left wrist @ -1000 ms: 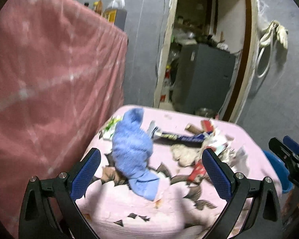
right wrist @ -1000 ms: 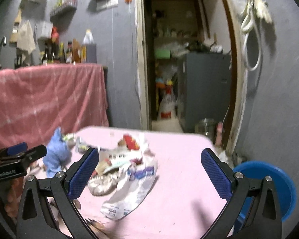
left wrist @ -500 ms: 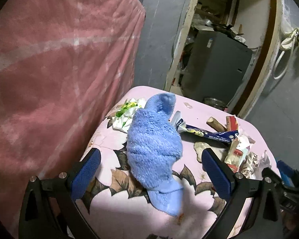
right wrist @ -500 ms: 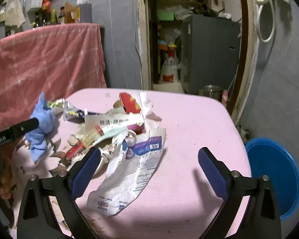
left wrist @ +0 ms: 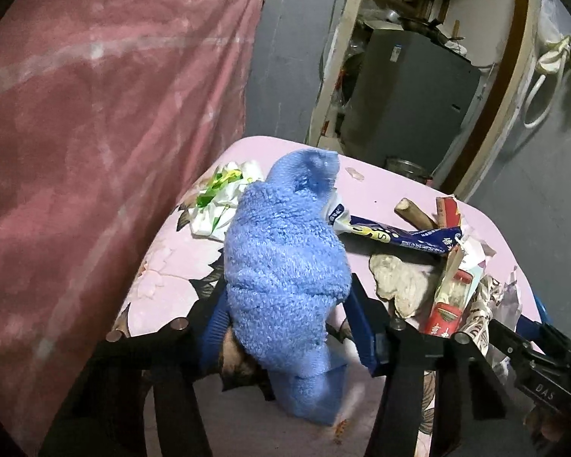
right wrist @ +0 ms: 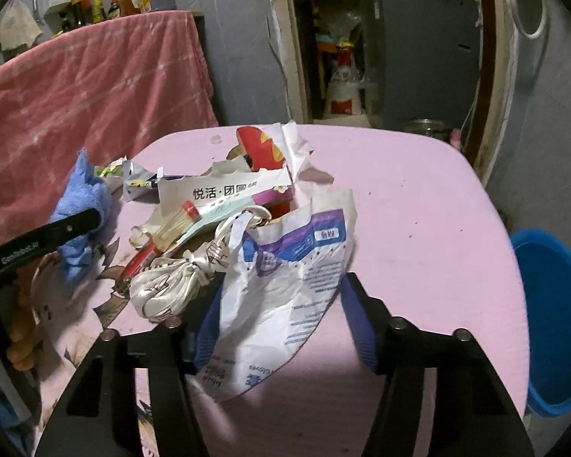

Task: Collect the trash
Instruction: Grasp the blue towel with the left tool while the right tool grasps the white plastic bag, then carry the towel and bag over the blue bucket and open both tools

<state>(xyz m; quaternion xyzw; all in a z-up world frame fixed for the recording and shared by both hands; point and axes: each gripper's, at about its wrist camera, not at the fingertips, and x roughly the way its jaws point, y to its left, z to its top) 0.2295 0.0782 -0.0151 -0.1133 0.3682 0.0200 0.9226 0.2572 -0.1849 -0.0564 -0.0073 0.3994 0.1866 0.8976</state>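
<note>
Both tongs point forward and steeply down. The left tongs (left wrist: 285, 320) show black arms with blue pads; their jaws have just been closing and now stand about half apart, the left pad (left wrist: 213, 327) pressed against the side of a blue cloth (left wrist: 285, 266) that fills the gap, the right pad (left wrist: 358, 327) at its other edge. The right tongs (right wrist: 281, 323) have the same build; their jaws have also just been closing, and a white printed bag (right wrist: 285, 297) lies between them, its edge over the left pad (right wrist: 207, 327), while the right pad (right wrist: 358, 323) stands just clear of it. From the right wrist view, fingers of the person's left hand (right wrist: 17, 335) curl around the left handle.
</note>
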